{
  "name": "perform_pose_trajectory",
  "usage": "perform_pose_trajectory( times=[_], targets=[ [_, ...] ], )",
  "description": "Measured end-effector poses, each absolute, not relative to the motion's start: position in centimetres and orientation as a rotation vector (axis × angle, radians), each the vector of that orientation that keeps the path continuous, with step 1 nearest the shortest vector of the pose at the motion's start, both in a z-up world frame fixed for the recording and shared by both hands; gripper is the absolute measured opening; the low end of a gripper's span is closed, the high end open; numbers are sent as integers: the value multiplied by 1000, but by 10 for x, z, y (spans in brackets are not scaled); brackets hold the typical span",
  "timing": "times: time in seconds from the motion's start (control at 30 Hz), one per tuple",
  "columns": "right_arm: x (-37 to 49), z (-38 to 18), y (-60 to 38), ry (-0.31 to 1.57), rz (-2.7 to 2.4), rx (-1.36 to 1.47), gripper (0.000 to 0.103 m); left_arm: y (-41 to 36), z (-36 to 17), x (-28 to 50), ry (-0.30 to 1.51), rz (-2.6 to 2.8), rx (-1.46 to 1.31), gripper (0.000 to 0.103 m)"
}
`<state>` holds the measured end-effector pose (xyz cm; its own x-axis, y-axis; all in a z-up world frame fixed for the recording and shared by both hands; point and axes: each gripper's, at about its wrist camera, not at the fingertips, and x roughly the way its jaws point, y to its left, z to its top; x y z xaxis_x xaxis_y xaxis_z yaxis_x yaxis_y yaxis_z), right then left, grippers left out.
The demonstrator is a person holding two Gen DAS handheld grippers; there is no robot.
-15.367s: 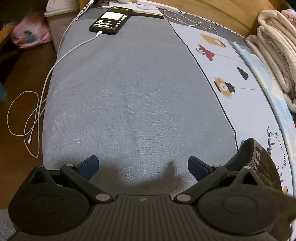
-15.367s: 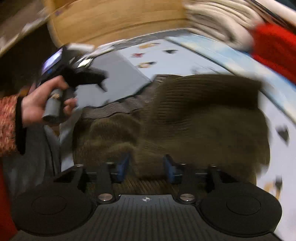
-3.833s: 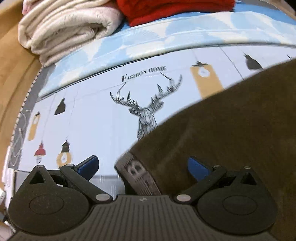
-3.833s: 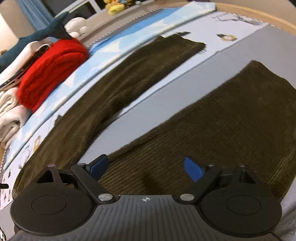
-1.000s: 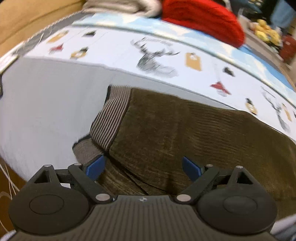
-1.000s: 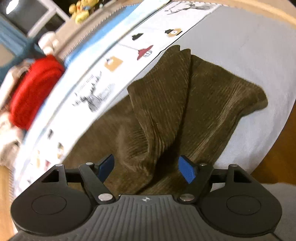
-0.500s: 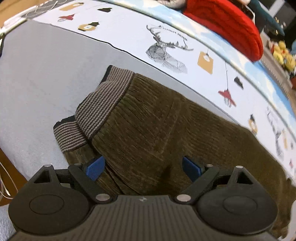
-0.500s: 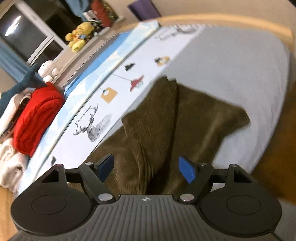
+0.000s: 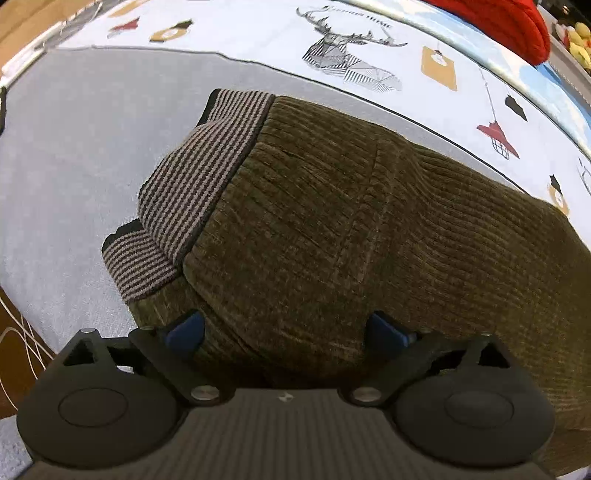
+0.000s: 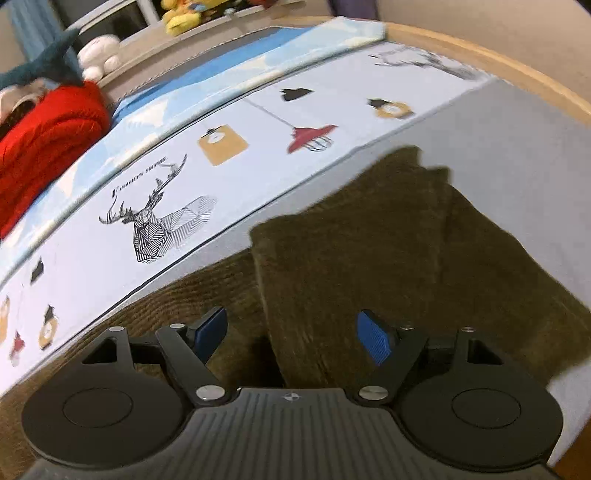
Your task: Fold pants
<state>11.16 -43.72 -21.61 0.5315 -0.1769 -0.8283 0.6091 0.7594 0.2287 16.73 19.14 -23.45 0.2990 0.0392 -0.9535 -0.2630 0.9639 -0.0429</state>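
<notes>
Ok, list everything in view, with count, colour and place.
pants: one, olive corduroy, folded on the grey sheet, striped waistband at the left end
bedsheet: one, grey with a white printed strip and blue band behind
red blanket: one, red, far side of bed
plush toys: several, yellow, white and teal, on the ledge behind
cable: one, white, on the floor
left gripper: black with blue pads, open over the pants, jaws just widened
right gripper: black with blue pads, open over the pants' leg end

We hold our left gripper (image 9: 284,326) jaws, just opened wider, and right gripper (image 10: 291,332) jaws apart, both tilted downward.
</notes>
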Motion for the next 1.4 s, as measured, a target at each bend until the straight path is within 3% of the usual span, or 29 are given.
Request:
perform_pose_trajectory(
  times=[0.03, 0.1, 0.13, 0.17, 0.23, 0.27, 0.3, 0.4, 0.67, 0.77, 0.87, 0.93, 1.0, 1.17, 1.3, 1.4],
  targets=[
    [117, -219, -436, 907, -497, 514, 78, 192, -235, 169, 1261, 201, -214, 100],
    [123, -230, -435, 947, -506, 474, 56, 191, -237, 173, 1276, 198, -222, 101],
    [126, -236, -434, 995, -540, 432, 25, 189, -237, 175, 1280, 205, -216, 99],
    [125, -235, -432, 999, -562, 393, 12, 187, -235, 176, 1272, 204, -209, 92],
    [123, -224, -437, 974, -576, 419, 8, 177, -222, 181, 1256, 226, -172, 56],
    [121, -212, -442, 937, -598, 439, 8, 172, -211, 184, 1254, 276, -147, 47],
    [118, -199, -450, 883, -612, 473, 8, 169, -200, 189, 1246, 316, -137, 29],
    [121, -154, -484, 768, -629, 598, 8, 184, -173, 203, 1228, 336, -296, 23],
    [83, -49, -541, 509, -541, 780, 7, 217, -132, 194, 1185, 256, -529, 22],
    [33, -76, -550, 557, -590, 852, 7, 221, -162, 173, 1265, 263, -506, 23],
    [-8, -163, -553, 796, -734, 910, 7, 228, -203, 163, 1356, 293, -500, 25],
    [-24, -211, -555, 924, -807, 945, 7, 230, -211, 160, 1350, 290, -500, 34],
    [-42, -234, -556, 910, -830, 1011, 7, 231, -209, 160, 1343, 299, -484, 44],
    [-43, -224, -564, 826, -770, 1069, 7, 227, -196, 159, 1317, 314, -415, 49],
    [-45, -182, -540, 674, -636, 937, 7, 229, -192, 152, 1305, 321, -397, 49],
    [-60, -173, -538, 660, -646, 942, 7, 234, -193, 150, 1315, 336, -410, 49]
  ],
)
